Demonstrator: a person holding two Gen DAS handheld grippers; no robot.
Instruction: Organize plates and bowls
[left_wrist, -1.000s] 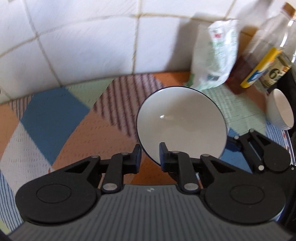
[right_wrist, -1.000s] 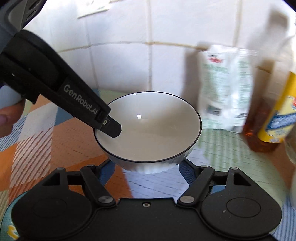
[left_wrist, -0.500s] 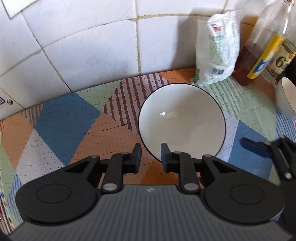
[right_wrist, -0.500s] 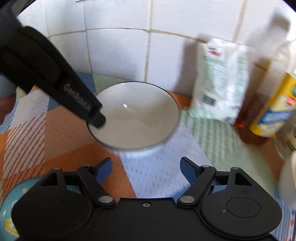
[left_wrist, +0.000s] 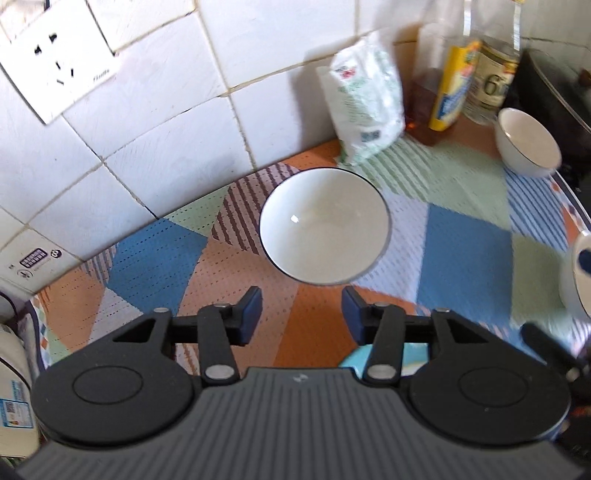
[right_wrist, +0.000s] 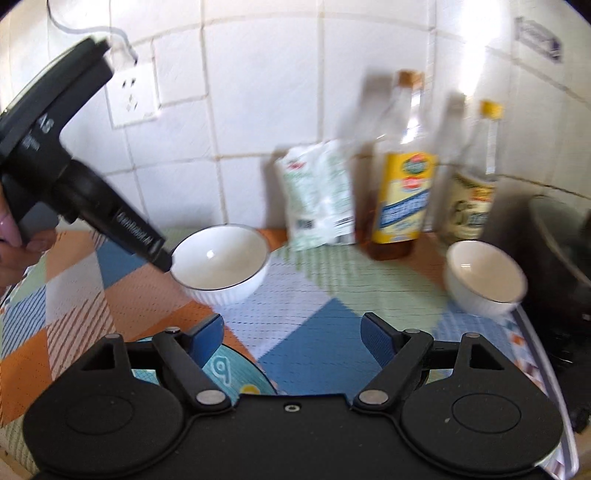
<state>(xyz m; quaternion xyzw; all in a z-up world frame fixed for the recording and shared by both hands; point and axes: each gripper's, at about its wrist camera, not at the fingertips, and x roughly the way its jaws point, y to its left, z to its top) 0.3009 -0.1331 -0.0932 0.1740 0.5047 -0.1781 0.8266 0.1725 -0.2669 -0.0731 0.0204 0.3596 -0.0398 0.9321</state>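
Note:
A white bowl with a dark rim (left_wrist: 325, 225) stands on the patterned mat near the tiled wall; it also shows in the right wrist view (right_wrist: 221, 260). My left gripper (left_wrist: 301, 314) is open and empty, just in front of that bowl. My right gripper (right_wrist: 291, 338) is open and empty, further back. A second, smaller white bowl (right_wrist: 484, 277) stands at the right by the bottles, also in the left wrist view (left_wrist: 526, 146). A blue patterned plate (right_wrist: 236, 373) lies under my right gripper's left finger.
A white and green bag (right_wrist: 319, 199) and two bottles (right_wrist: 400, 195) stand against the wall. A dark appliance (right_wrist: 557, 243) is at the far right. A wall socket (left_wrist: 55, 66) is at the upper left. Another white dish (left_wrist: 580, 273) shows at the right edge.
My left gripper has let go of the dark-rimmed bowl, opened and drawn back. My right gripper has pulled back and up, so the second bowl and bottles are in view.

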